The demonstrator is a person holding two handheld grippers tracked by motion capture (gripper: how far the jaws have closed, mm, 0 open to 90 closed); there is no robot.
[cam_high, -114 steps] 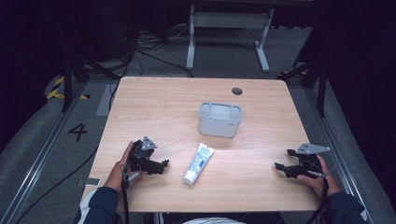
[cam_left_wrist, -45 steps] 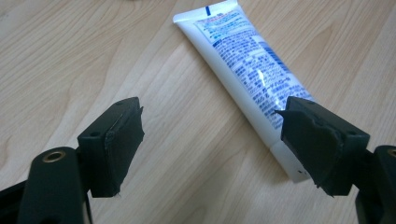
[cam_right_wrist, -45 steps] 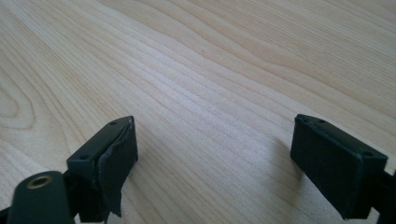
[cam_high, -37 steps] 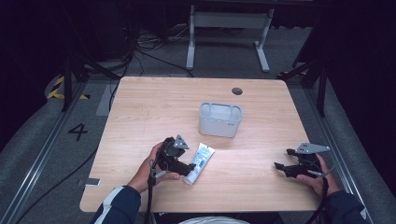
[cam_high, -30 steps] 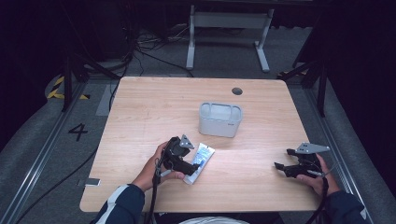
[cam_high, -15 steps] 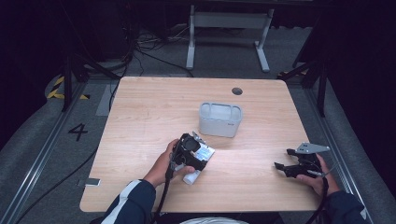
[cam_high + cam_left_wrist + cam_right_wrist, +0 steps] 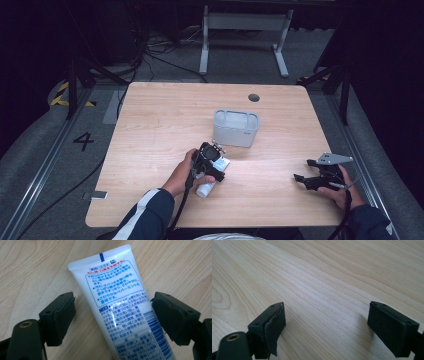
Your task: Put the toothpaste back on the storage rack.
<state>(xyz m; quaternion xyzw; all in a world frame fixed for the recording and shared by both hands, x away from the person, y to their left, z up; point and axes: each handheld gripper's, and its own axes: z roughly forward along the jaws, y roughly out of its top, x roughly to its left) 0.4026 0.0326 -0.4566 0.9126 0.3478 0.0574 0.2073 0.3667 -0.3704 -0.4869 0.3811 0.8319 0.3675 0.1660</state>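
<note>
Left gripper view: tube [image 7: 122, 312] bears Japanese print.

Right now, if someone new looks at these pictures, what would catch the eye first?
The white plastic tube with blue and red print lies on the light wooden table, between the open jaws of the left gripper, which have just been opening; the right pad looks close against it. Behind it stands a grey rectangular plastic bin. The right gripper rests open near the table's right edge.

High view looks down over the table [image 7: 165, 125]; both gripper views skim it closely.
</note>
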